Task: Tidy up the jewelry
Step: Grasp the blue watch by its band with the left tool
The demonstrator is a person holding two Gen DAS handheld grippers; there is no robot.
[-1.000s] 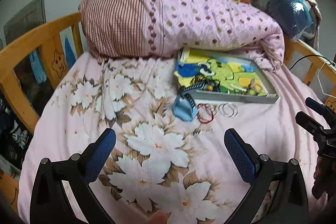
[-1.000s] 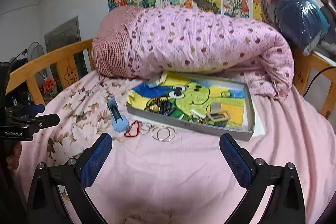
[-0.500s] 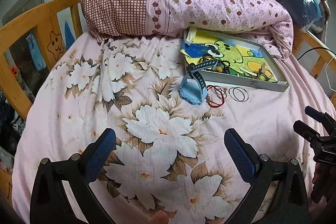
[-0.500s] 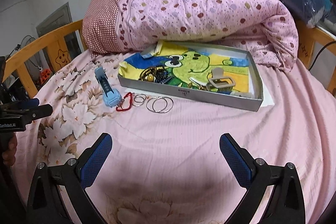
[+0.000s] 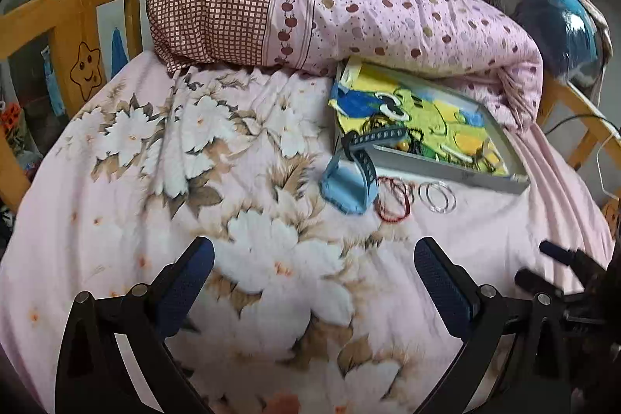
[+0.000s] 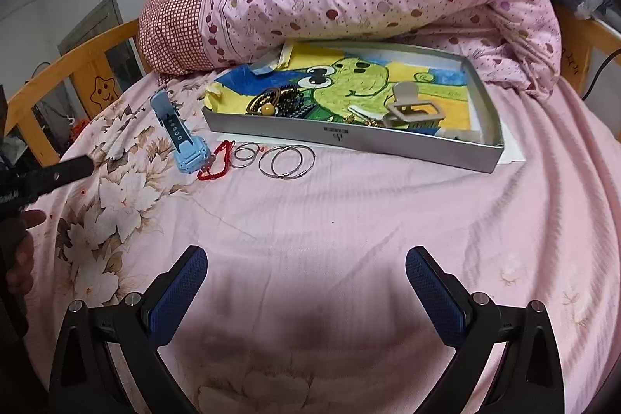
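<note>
Pink floral bedding (image 5: 240, 150) fills the left wrist view, where the left gripper (image 5: 314, 282) hangs released and empty above the printed flowers, its blue-padded fingers spread wide. Ahead of it, a light-blue plastic wristwatch (image 5: 351, 181) stands on edge against the near corner of the shallow grey tray lined with a frog drawing (image 5: 446, 169); a red cord bracelet (image 5: 394, 194) lies touching the watch, and thin silver hoop rings (image 5: 436, 196) lie just beside the cord. All three sit outside the tray, so sorting is judged unfinished. The rolled pink spotted quilt (image 5: 388, 10) rests behind the tray, against its far edge. In the right wrist view, the right gripper (image 6: 306, 291) is likewise spread open over bare pink sheet, holding nothing. The same watch (image 6: 182, 138), cord (image 6: 213, 163) and hoops (image 6: 287, 161) line up along the tray's front wall (image 6: 349, 138), within easy reach. Inside the tray, a beige hair claw clip (image 6: 411, 107) and dark beaded bracelets (image 6: 283, 99) already lie stored. Both grippers appear staged short of the loose pieces, presumably ahead of a pickup.
</note>
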